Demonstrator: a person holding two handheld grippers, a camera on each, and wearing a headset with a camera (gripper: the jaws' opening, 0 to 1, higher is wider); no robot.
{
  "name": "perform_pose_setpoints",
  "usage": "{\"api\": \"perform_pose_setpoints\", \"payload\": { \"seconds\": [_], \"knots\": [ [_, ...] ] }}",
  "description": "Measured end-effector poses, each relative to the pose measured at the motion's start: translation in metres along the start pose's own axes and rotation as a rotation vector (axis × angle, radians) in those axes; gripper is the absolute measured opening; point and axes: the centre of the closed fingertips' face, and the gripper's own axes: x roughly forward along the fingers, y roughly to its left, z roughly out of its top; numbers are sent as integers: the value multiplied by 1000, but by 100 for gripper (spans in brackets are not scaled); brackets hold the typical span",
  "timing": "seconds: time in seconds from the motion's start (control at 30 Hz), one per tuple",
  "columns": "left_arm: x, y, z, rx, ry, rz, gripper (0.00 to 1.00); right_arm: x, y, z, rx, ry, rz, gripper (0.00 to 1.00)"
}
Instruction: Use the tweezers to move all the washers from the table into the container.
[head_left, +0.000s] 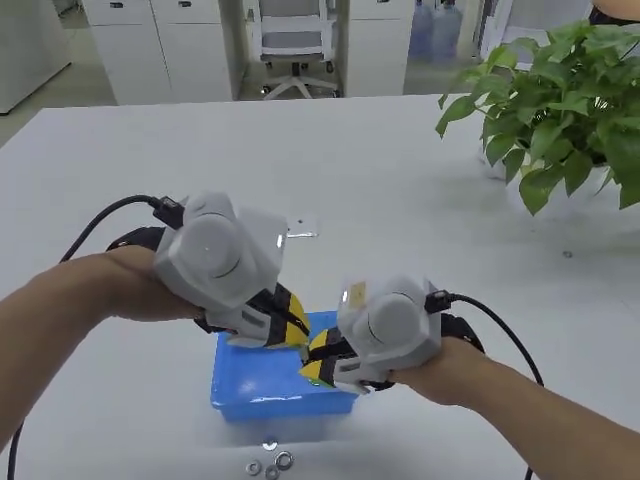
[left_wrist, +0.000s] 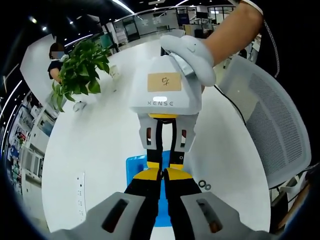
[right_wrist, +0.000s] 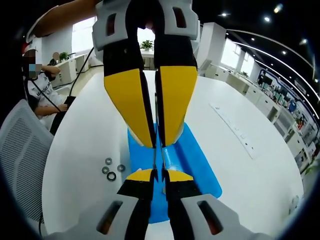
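Note:
A blue container (head_left: 262, 394) sits near the table's front edge, with three small washers (head_left: 270, 466) on the table just in front of it. My left gripper (head_left: 294, 330) and right gripper (head_left: 318, 362) meet tip to tip above the container. In the right gripper view, thin metal tweezers (right_wrist: 157, 155) run between the left gripper's (right_wrist: 157, 142) yellow pads and into my right gripper's (right_wrist: 159, 176) own tips; both pairs of jaws are shut on them. The washers (right_wrist: 112, 169) lie left of the container (right_wrist: 197, 167) there. The left gripper view has my left gripper (left_wrist: 163, 175) facing the right gripper (left_wrist: 165, 164).
A potted plant (head_left: 560, 100) stands at the table's far right. A small white strip (head_left: 300, 231) lies mid-table. An office chair (head_left: 290, 40) and cabinets are beyond the far edge. A mesh chair (left_wrist: 280, 125) is by the near side.

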Motion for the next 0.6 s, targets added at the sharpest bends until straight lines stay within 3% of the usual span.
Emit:
{"api": "perform_pose_setpoints", "payload": {
  "seconds": [0.6],
  "knots": [
    [-17,-25,5,5,17,21,7,-8,25,14,-22,-24,-7,11]
  ]
}}
